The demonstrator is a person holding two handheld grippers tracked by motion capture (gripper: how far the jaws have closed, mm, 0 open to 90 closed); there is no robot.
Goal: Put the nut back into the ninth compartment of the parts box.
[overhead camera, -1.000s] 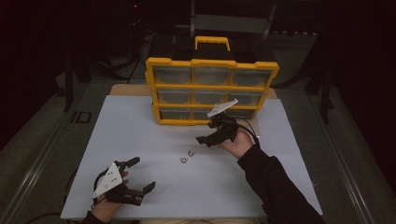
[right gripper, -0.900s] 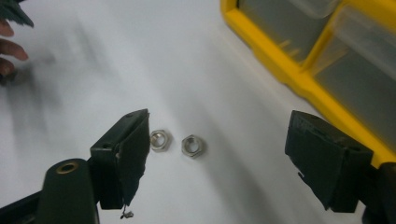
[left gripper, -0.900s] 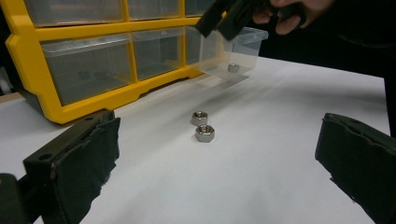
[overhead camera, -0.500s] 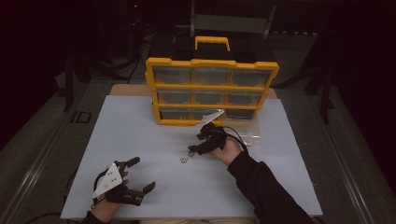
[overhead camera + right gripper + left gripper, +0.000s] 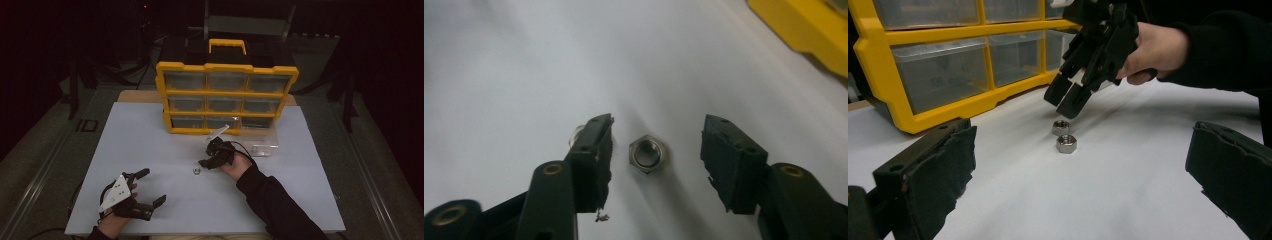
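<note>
Two steel hex nuts lie close together on the white table, shown as one small spot [image 5: 196, 171] in the high view and as a near nut [image 5: 1066, 143] and a far nut [image 5: 1060, 127] in the left gripper view. My right gripper [image 5: 206, 161] points down just over them [image 5: 1065, 97]. Its jaws have just been closing. They remain apart, with one nut [image 5: 647, 154] lying between them [image 5: 659, 129], untouched by the pads. The other nut [image 5: 576, 135] peeks out behind its left jaw. My left gripper [image 5: 153, 186] rests open near the table's front left, its wide jaws [image 5: 1080, 167] holding nothing.
A yellow organizer [image 5: 227, 97] with clear drawers stands upright at the back of the white table [image 5: 140, 145]. A clear plastic drawer [image 5: 261, 145] lies on the table to the right of my right hand. The table's edges drop to a dark floor.
My right gripper has come down and leftward from near the organizer to the nuts, and its jaws have narrowed. The left gripper has stayed where it was.
</note>
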